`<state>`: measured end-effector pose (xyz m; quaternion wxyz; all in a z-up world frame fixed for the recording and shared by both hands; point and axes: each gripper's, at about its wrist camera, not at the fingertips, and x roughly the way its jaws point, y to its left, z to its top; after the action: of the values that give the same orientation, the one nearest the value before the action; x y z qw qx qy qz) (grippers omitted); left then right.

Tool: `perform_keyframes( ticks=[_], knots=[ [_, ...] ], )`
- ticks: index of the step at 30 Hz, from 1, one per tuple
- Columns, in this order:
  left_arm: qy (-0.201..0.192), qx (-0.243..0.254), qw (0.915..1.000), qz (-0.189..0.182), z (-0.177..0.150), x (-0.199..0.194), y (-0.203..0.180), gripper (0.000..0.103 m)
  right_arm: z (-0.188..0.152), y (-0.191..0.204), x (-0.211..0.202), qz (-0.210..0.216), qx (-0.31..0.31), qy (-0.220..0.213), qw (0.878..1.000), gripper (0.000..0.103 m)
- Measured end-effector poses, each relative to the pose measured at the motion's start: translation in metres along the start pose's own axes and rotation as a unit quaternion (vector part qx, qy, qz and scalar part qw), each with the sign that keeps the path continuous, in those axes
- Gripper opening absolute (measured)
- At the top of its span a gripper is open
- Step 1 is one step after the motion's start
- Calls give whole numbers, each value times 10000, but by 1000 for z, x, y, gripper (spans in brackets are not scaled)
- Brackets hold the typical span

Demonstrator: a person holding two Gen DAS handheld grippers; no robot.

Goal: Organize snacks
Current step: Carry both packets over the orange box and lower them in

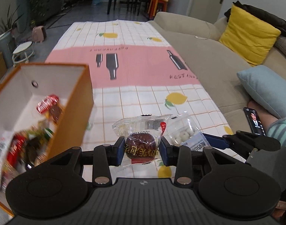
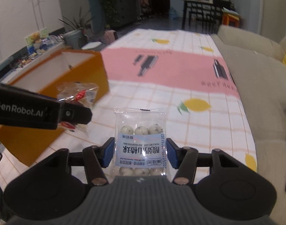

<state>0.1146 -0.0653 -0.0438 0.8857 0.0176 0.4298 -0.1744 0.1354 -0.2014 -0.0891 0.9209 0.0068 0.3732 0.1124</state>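
My left gripper [image 1: 141,150] is shut on a clear packet with a round brown cake [image 1: 141,142], held above the tablecloth. An orange box [image 1: 75,112] with several wrapped snacks inside stands just to its left. My right gripper [image 2: 140,153] is shut on a clear packet of white yogurt-coated hawthorn balls [image 2: 141,131], its blue pads pressing both edges. In the right wrist view the left gripper [image 2: 81,110] reaches in from the left with the cake packet [image 2: 77,93] in front of the orange box [image 2: 83,69]. The hawthorn packet [image 1: 182,135] also shows beside the cake.
A lemon-and-bottle patterned tablecloth [image 1: 143,97] covers the long table. A beige sofa [image 1: 199,56] runs along its right side with a yellow cushion [image 1: 249,35] and a blue cushion [image 1: 264,88]. A phone [image 1: 255,121] lies by a person's sleeve.
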Motion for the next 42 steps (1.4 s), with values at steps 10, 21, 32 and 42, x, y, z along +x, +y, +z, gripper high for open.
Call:
perform_keyframes(
  ticks=[10, 21, 32, 42],
  knots=[
    [-120, -105, 9998, 92, 35, -46, 48, 43, 49, 42, -19, 474, -345, -349, 9977, 55],
    [-177, 92, 9973, 702, 49, -81, 120, 43, 111, 116, -14, 1023, -1296, -590, 9845, 55],
    [276, -356, 9965, 697, 38, -46, 193, 42, 140, 184, 52, 1198, -2578, -27, 9587, 55],
    [819, -63, 9924, 912, 37, 8, 207, 42, 136, 199, 117, 901, -3222, 612, 9404, 55]
  ],
)
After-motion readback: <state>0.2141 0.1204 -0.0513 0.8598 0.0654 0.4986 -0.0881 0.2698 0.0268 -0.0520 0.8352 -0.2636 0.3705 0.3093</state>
